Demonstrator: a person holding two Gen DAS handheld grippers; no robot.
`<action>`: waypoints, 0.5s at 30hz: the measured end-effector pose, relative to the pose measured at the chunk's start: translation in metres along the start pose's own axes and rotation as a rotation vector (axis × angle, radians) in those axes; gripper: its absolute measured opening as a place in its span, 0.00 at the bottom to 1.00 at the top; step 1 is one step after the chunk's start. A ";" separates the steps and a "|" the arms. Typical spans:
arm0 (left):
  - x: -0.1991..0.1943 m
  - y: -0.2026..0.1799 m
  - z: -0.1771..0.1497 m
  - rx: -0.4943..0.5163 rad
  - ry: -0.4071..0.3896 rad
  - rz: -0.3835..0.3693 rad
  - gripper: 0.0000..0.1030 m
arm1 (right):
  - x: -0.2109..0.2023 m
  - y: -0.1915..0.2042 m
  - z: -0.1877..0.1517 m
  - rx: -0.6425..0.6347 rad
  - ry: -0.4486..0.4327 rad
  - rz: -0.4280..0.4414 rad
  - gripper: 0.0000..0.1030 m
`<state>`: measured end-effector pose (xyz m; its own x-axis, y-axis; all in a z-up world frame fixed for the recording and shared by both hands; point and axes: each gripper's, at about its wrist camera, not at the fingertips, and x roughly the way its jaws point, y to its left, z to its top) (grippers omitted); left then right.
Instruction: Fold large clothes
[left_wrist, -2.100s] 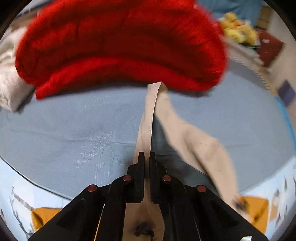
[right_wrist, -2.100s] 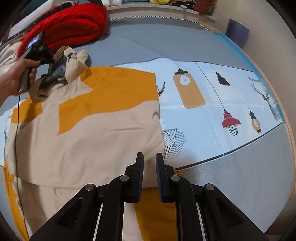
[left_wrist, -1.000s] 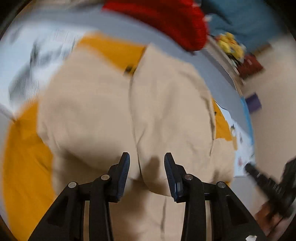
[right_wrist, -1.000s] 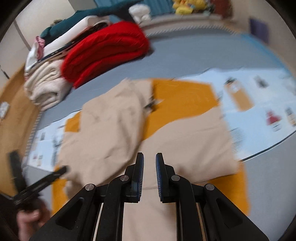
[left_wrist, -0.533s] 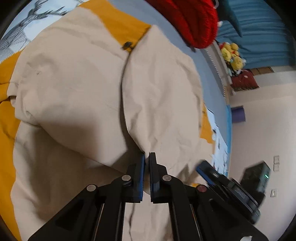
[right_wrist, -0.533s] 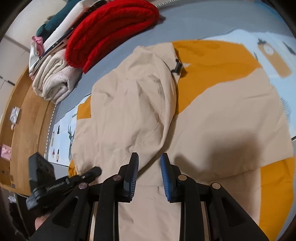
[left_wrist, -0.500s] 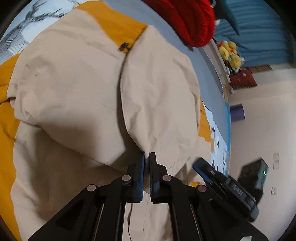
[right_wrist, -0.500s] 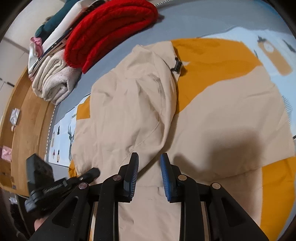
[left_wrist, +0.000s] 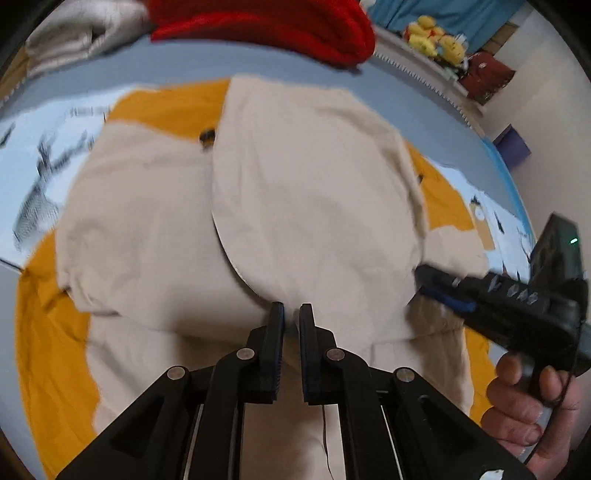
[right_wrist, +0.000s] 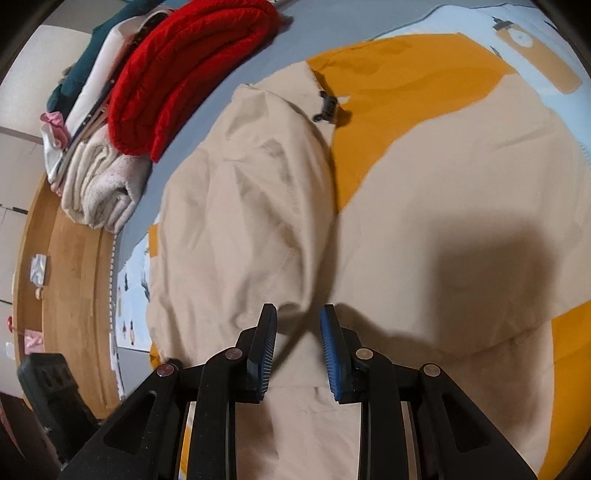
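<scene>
Jacket (left_wrist: 303, 206) (beige and orange) on bed, left hand-held gripper (left_wrist: 291, 314) pinching its fold, right hand-held gripper (right_wrist: 298, 317) spread apart.

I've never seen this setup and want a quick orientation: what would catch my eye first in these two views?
The big beige-and-orange garment spread across the bed fills both views, with a beige flap folded over its middle. Behind it, a bright red knitted blanket lies rolled beside a cream towel. The left gripper is nearly closed at the flap's lower edge, and the right gripper is open at that edge.
</scene>
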<state>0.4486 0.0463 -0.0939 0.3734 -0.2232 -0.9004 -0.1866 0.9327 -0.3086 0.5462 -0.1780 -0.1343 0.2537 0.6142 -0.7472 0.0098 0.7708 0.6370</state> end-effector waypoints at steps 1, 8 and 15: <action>0.005 0.006 -0.003 -0.017 0.025 0.002 0.05 | 0.001 0.002 0.001 -0.001 -0.005 0.013 0.26; -0.004 0.023 -0.005 -0.080 0.005 0.061 0.10 | 0.007 0.003 0.000 -0.004 -0.020 0.003 0.04; 0.003 -0.003 -0.009 0.024 0.044 -0.087 0.10 | -0.007 0.005 -0.006 0.011 -0.070 -0.117 0.02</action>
<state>0.4421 0.0403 -0.0982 0.3473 -0.3157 -0.8830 -0.1334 0.9154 -0.3798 0.5387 -0.1773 -0.1271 0.3174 0.5065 -0.8017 0.0543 0.8343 0.5486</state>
